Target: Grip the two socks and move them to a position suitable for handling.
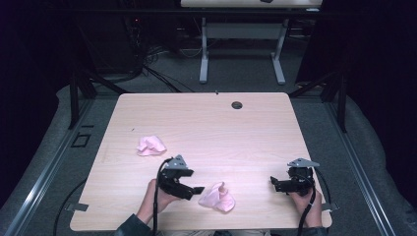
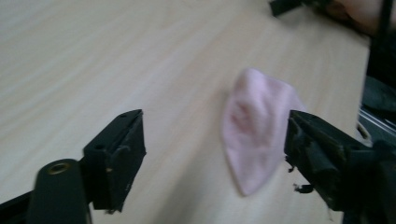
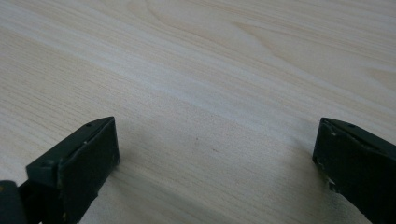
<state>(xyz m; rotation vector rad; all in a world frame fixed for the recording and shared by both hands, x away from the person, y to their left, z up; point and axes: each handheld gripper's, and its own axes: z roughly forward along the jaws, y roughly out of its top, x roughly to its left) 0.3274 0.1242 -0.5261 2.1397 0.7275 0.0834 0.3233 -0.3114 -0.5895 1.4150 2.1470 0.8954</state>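
1. From the high view I see a pale wooden tabletop [image 1: 246,128] with a person's two hands coming in from the near edge, each holding a black tool
2. My left tool [image 1: 195,189] sits near the front edge, pointing right toward a crumpled pink cloth [image 1: 217,197]; its tip is just beside the cloth
3. In the left gripper view the left tool [image 2: 212,149] has its jaws standing wide apart, and the pink cloth [image 2: 254,140] lies flat on the wood between them, close against the right-hand jaw; I cannot tell whether that jaw touches it
4. My right tool [image 1: 273,182] rests near the front right corner, well apart from the cloth, pointing left
5. In the right gripper view the right tool [image 3: 215,154] has its jaws spread apart over bare wood grain
6. A second pink cloth [image 1: 150,145] lies crumpled farther back on the left side, well apart from both tools
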